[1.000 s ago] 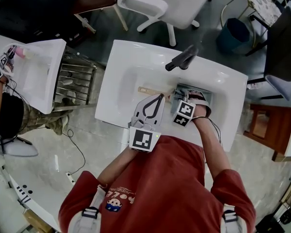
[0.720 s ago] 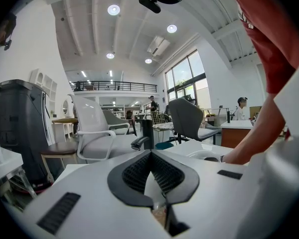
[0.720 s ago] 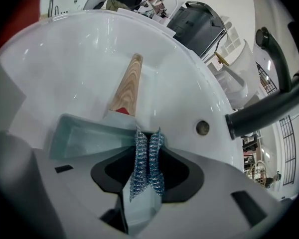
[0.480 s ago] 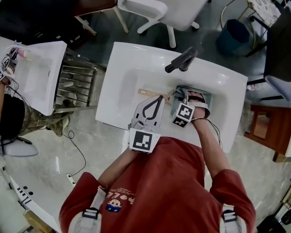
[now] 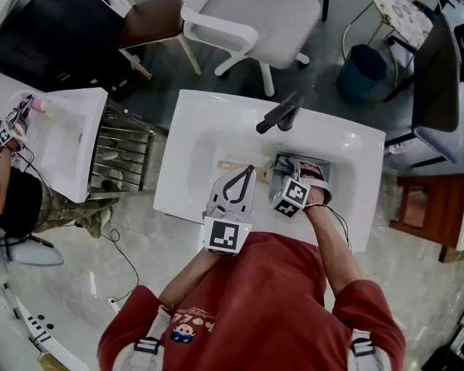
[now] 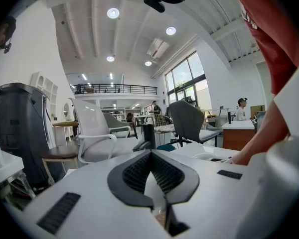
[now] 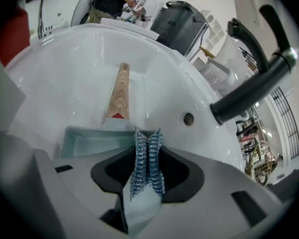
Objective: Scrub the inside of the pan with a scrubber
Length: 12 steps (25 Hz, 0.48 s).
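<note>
A pale rectangular pan lies in the white sink, its wooden handle pointing left. My right gripper hangs over the pan's inside, shut on a blue steel-wool scrubber. In the head view the marker cube hides the scrubber. My left gripper is shut just in front of the handle, with nothing visibly held. The right gripper view shows the handle free of any gripper.
A black faucet reaches over the basin's far side, above an overflow hole. A second sink with another person's hands stands at the left, beside a metal rack. A white chair is behind.
The head view has shifted, so the sink sits a little lower and further left. Both grippers stay much where they were, the right one still over the pan.
</note>
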### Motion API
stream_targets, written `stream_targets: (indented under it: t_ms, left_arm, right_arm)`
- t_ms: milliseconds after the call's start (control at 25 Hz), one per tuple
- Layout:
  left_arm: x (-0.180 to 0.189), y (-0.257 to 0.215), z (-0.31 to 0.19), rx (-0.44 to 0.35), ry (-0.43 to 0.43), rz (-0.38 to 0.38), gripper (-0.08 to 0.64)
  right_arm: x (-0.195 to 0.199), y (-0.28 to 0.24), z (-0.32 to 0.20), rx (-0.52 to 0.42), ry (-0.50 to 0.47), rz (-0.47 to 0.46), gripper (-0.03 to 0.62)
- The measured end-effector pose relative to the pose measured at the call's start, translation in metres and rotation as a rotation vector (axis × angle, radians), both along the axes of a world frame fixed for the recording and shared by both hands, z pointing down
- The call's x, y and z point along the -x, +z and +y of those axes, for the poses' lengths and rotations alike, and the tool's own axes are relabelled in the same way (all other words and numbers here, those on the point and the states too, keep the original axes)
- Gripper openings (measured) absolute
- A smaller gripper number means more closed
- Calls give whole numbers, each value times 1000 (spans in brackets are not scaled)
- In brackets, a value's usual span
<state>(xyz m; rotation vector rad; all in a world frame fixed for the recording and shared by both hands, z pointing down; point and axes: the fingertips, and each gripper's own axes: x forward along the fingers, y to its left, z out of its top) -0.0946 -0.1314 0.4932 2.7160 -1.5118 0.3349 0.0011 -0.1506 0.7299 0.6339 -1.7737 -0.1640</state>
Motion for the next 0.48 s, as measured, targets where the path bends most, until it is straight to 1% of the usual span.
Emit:
stream_targets:
  t_ms: [80, 120, 200, 240, 360, 480]
  left_arm:
    - [-2, 0, -3, -27, 15, -32, 14]
    - [-3, -2, -3, -26, 18, -29, 14]
    - [-6, -6, -4, 0, 13, 8, 14]
    - [-7, -7, -6, 0, 15, 21, 14]
    - [-11, -11, -10, -40, 29, 34, 14]
    - [-13, -19, -12, -47, 32, 48, 14]
  right_arm:
    - [-6, -13, 4, 2, 68, -63, 163]
    - [-10, -22, 6, -2, 102, -95, 163]
    - [-16, -42, 11, -20, 166, -152, 163]
    - [-20, -53, 12, -33, 196, -178, 163]
    - [-38, -83, 18, -71, 296, -265, 164]
    - [-58, -113, 21, -111, 404, -367, 166]
